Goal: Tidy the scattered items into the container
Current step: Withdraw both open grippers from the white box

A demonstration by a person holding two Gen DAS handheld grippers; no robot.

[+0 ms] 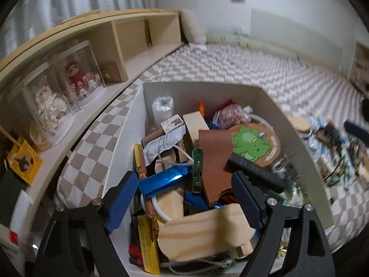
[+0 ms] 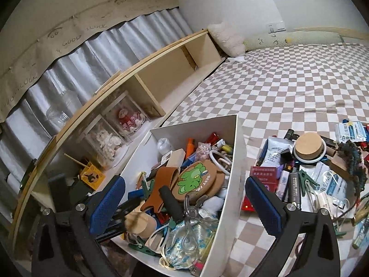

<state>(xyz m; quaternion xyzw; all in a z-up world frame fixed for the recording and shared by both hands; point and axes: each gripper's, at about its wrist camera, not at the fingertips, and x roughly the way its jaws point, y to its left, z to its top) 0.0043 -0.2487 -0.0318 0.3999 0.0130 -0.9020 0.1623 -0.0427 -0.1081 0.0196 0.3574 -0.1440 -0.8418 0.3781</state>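
Your left gripper (image 1: 184, 198) hangs low in the left wrist frame over the white container (image 1: 274, 106), its two blue pads spread wide with nothing pinched between them; the things seen in the gap lie in the box below. Your right gripper (image 2: 186, 205) sits at the bottom of the right wrist frame, its two blue fingers (image 2: 108, 205) splayed as far apart as they go and empty, straddling the container's (image 2: 230, 175) near right wall.

The container fills the centre of both frames and is already heaped. In it you can count one round brown pad with a green cartoon animal (image 2: 196, 180), one black handle-like bar (image 2: 170, 205), one brown leather piece (image 1: 214, 161), one shiny blue packet (image 1: 166, 180), one gold stick (image 1: 147, 247), one pale wooden cut-out (image 1: 207, 233) and at least two green clothes pegs (image 1: 197, 170).

The scattered items (image 2: 306, 175) still lie in one pile on the checked bedsheet (image 2: 288, 87) at the right of the right wrist frame, just beside the container. There you have one cork-topped lid (image 2: 310, 147), one red pack (image 2: 263, 173), one green peg (image 2: 307, 180) and one dark knitted piece (image 2: 352, 161); the remainder is too jumbled to count.

At upper left, the wooden shelf (image 2: 161, 78) holds two clear cases, each with one doll: one red (image 2: 126, 117), one white (image 2: 106, 140).
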